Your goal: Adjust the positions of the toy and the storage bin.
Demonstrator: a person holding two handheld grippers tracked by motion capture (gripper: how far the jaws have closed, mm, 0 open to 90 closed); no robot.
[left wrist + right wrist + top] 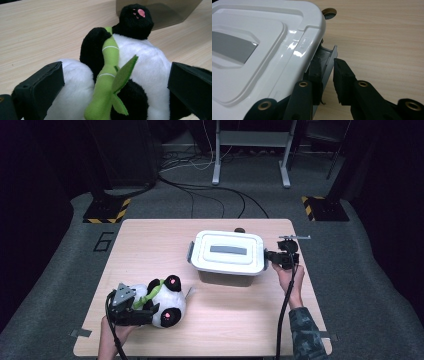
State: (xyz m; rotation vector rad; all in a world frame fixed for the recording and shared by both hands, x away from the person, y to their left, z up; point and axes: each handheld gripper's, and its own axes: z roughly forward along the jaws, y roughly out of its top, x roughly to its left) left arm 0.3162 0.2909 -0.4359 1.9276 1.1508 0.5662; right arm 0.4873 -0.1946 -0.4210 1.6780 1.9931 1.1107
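A: On the left, what can't you make out?

B: The plush panda lies at the bench's near-left; the left gripper covers part of it. Its fingers stand wide, pressed on the panda's white flanks, holding it. The head is cut off in the left gripper view.

A: The room?

B: Pale wood-grain bench, grey carpet, cables, dark surroundings.

A: And rightward?

B: A white-lidded storage box with grey latches sits centre-right. The right gripper is at its right end, fingers nearly together, clamped on the grey latch. The panda carries a green bamboo stalk.
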